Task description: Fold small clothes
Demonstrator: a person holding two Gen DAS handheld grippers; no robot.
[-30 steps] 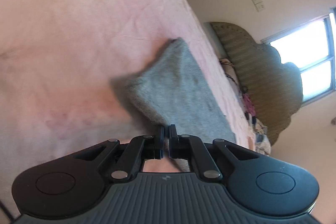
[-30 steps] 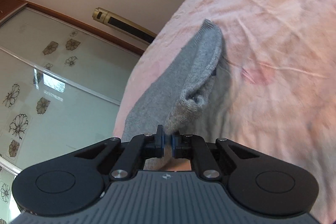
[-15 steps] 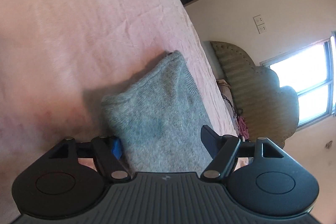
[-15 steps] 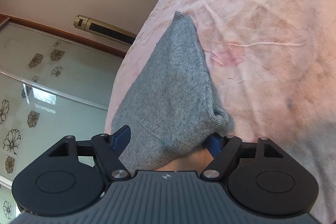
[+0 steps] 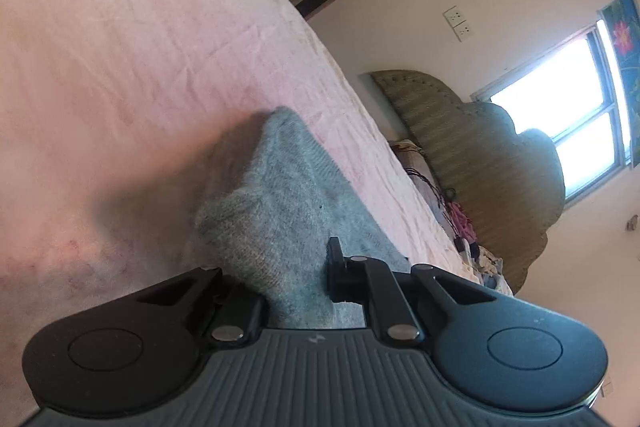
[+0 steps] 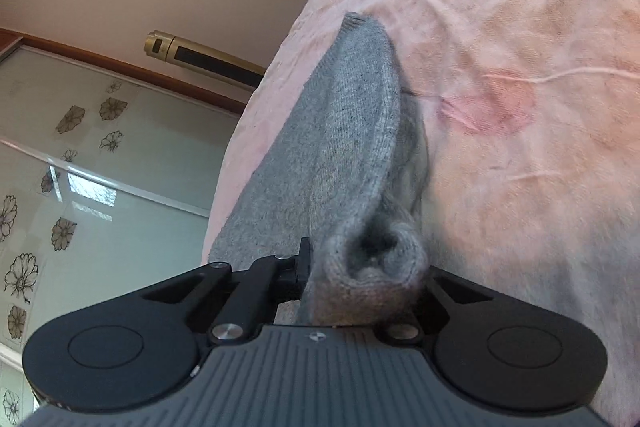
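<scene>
Two grippers pinch the same gray knit cloth (image 5: 288, 211), one at each near corner. The cloth lies on the pink bed sheet (image 5: 132, 67), close to the edge of the bed, with its far tip resting on the sheet and its near end lifted a little.

The left gripper (image 5: 296, 279) has its jaws squeezed tight on the cloth. The right gripper (image 6: 352, 279) is squeezed tight too, with a rolled, bunched hem of the cloth stuffed between its jaws.

I think this cloth is light, soft and floppy. It will sag in the middle and not keep its shape. It looks fuzzy, so it should not slip out easily. The corners are the best spots to hold, so the edge stays straight for the fold.

The left view shows a bright window (image 5: 560, 131) and a padded headboard (image 5: 492, 163) with a messy pile beside it. The right view does not show the window. It shows glass doors with flowers (image 6: 60, 187) and the open, curled hem (image 6: 384, 255), which the left view hides.
</scene>
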